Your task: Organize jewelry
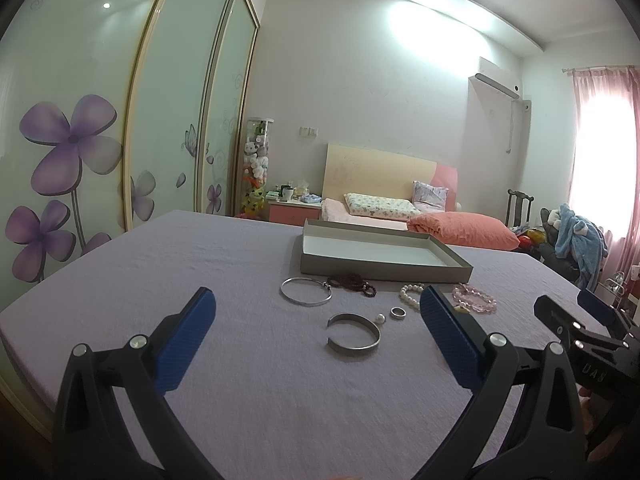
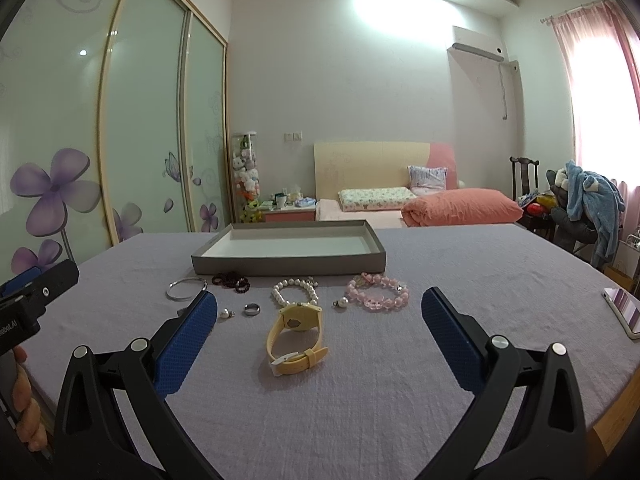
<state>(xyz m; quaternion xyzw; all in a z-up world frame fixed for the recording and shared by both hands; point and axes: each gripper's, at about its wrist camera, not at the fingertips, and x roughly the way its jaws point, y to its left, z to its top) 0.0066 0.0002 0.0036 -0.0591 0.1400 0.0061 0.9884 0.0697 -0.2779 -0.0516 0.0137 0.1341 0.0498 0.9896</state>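
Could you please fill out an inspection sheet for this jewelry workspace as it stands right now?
Surface: lilac cloth covers the table, lightly wrinkled.
Job's things: grey tray holds nothing; in front of it lie a thin bangle, dark bead string, pearl bracelet, pink bead bracelet, ring, two pearl earrings, yellow watch and an open cuff.
Clutter: phone at the table's right edge.
Grippers: left gripper and right gripper both open, holding nothing, short of the jewelry.
Cables: nothing seen.
Surroundings: bedroom with bed, wardrobe, curtained window.
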